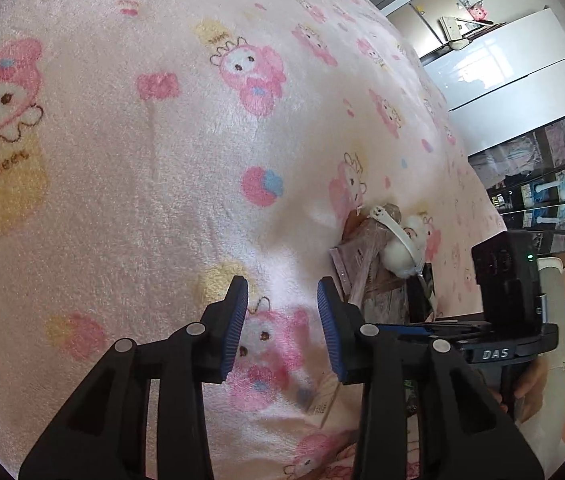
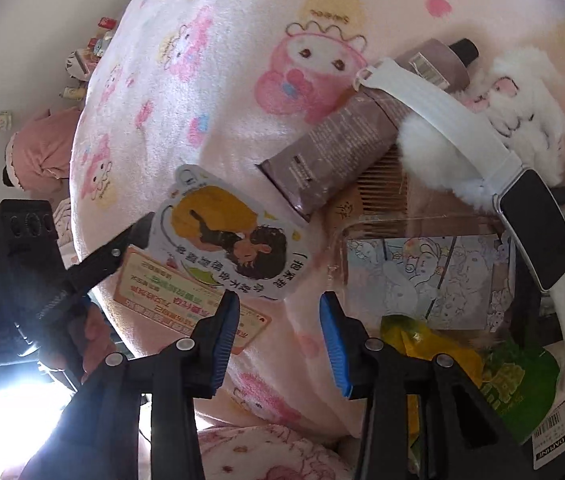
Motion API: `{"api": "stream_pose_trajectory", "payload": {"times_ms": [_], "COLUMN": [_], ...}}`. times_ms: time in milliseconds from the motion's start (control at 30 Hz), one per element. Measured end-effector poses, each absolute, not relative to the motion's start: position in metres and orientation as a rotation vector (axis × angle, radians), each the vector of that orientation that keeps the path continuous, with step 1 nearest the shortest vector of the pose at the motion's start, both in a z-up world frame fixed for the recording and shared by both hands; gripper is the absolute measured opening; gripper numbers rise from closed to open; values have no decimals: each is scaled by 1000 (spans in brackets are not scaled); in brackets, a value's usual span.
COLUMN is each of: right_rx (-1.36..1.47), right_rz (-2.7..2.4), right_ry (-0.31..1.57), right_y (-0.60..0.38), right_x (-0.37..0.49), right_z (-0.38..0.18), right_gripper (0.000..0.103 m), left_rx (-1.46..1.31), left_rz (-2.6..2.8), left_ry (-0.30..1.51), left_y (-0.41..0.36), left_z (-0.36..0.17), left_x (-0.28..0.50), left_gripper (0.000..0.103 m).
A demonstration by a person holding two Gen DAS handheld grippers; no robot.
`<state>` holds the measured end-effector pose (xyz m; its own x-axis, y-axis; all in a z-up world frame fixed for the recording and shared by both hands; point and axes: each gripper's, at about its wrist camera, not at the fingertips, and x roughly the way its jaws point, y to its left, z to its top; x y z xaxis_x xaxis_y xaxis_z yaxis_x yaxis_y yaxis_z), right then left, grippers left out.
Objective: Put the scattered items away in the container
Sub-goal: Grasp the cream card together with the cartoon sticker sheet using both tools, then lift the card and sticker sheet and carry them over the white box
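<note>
Both claws hang spread and empty over a pink cartoon-print blanket [image 1: 170, 184], in what reads as a pause between pickups. The left claw [image 1: 282, 326] holds only blanket between its blue pads [image 1: 236, 332]; the right claw [image 2: 278, 342], angled steeply down, has bare blanket between its own as well. Just ahead of the right claw's left finger lie two flat cards, a shaped sticker card [image 2: 226, 236] showing a dark-haired figure in yellow and, partly under it, a red-bordered card [image 2: 186, 300] with green print; these appear to be the scattered pieces not yet gathered. To the right sits the clear container [image 2: 422, 276], already loaded: a line-drawn picture card, a yellow-green packet [image 2: 462, 364] and, heaped across its far rim, a brown tube [image 2: 362, 128], a wooden comb [image 2: 382, 184], a white fluffy toy [image 2: 522, 92] and a white-strapped watch [image 2: 534, 224]. The task looks well along. The next move likely calls for one claw to drop onto a card's edge, pinch the thin sheet off the soft pile without snagging the fabric, and carry it right to the container. In the right wrist view the left claw's black body [image 2: 42, 264] sits at the frame's left edge, a hand [image 2: 94, 336] wrapped round its grip, its tip touching or just over the sticker card.
</note>
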<state>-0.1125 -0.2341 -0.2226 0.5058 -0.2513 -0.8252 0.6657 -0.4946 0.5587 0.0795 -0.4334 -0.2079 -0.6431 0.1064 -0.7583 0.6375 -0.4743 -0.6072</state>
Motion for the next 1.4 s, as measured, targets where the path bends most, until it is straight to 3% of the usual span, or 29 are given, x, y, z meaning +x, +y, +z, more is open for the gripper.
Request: {"api": "stream_pose_trajectory", "payload": {"times_ms": [200, 400, 500, 567, 700, 767, 800, 833, 900, 1000, 1133, 1300, 1400], "right_rx": [1740, 1653, 1665, 1663, 1672, 1673, 1678, 1685, 1701, 1718, 1698, 1729, 1721], "right_rz": [-1089, -1044, -1051, -1048, -1046, -1050, -1051, -1051, -1048, -1043, -1061, -1063, -1063], "right_ry": [427, 588, 600, 600, 597, 580, 562, 540, 496, 461, 499, 378, 455], "right_y": [-246, -265, -265, -265, -268, -267, -266, -265, -263, -265, -264, -259, -266], "right_x": [-105, -83, -83, -83, -83, -85, -87, -89, -93, -97, -90, -100, -90], "right_z": [-234, -230, -232, -233, -234, -233, -233, -233, -233, -235, -237, -241, -242], "right_gripper": [47, 47, 47, 47, 47, 47, 47, 47, 47, 47, 47, 47, 47], "left_rx": [1097, 1157, 1068, 1035, 1093, 1178, 1258, 1315, 1345, 1360, 1416, 1376, 1365], "left_rz": [-2177, -2216, -2248, -2262, -2290, -2265, -2205, -2153, -2144, -2211, -2219, -2178, -2169], "left_ry": [1363, 1373, 1492, 1451, 1523, 1467, 1402, 1364, 1359, 1330, 1291, 1342, 1347], "left_y": [-442, -426, -431, -435, -434, -429, -427, -424, -419, -404, -384, -395, -398], "left_z": [-213, -222, -216, -209, -215, -222, -229, -237, -245, -239, -241, -246, -247], "left_x": [81, 75, 88, 93, 86, 79, 74, 70, 68, 68, 70, 69, 61], "left_gripper": [42, 42, 42, 44, 53, 60, 57, 43, 28, 17, 16, 18, 17]}}
